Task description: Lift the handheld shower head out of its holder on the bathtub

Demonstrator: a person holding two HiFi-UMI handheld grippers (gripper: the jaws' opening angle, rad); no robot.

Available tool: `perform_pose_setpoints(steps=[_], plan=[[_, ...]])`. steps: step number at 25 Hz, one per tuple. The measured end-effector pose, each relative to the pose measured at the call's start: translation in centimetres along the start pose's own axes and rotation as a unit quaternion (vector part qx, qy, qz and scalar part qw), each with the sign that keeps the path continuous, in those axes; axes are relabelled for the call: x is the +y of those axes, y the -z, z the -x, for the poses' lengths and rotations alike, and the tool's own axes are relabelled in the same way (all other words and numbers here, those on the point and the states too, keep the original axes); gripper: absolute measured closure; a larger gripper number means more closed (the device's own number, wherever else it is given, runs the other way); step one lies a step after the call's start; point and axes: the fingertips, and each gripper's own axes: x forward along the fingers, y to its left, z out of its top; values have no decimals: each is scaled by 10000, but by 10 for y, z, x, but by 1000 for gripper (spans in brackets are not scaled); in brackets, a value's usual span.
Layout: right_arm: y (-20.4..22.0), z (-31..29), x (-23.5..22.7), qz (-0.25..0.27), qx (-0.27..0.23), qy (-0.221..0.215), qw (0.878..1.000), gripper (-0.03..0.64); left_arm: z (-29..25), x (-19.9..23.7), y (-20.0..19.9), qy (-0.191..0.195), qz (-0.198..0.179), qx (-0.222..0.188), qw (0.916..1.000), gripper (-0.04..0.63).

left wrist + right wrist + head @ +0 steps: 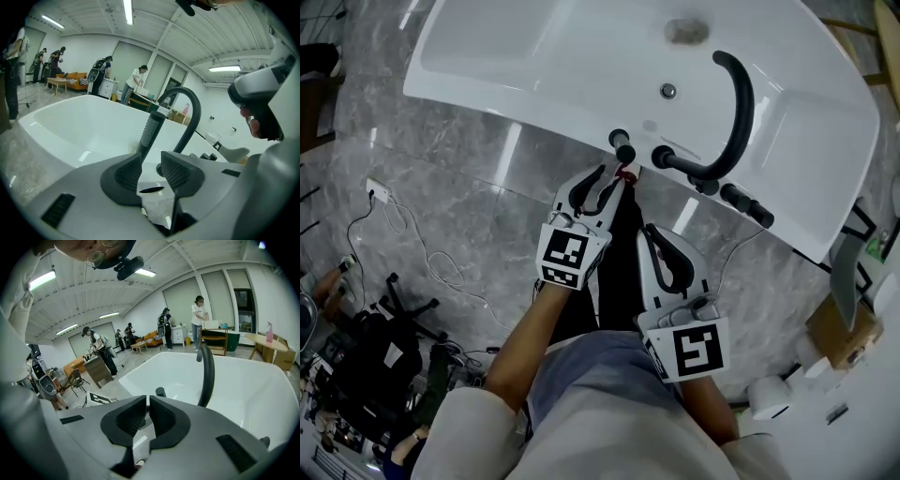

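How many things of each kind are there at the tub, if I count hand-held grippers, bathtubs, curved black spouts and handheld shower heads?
left hand-held gripper and right hand-held gripper: 2
bathtub: 1
curved black spout: 1
handheld shower head, standing in its holder on the rim: 1
Total: 5

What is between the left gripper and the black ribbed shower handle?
Only bare white bathtub rim; the left gripper view shows the left gripper open just before the black ribbed shower handle.
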Motion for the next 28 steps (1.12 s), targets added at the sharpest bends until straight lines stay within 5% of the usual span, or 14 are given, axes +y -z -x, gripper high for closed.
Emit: perform_pose_setpoints(steps=[28], plan=[[36, -22, -45, -327, 459, 3, 9984, 595, -84, 31, 42, -400, -162, 394, 9983, 408]])
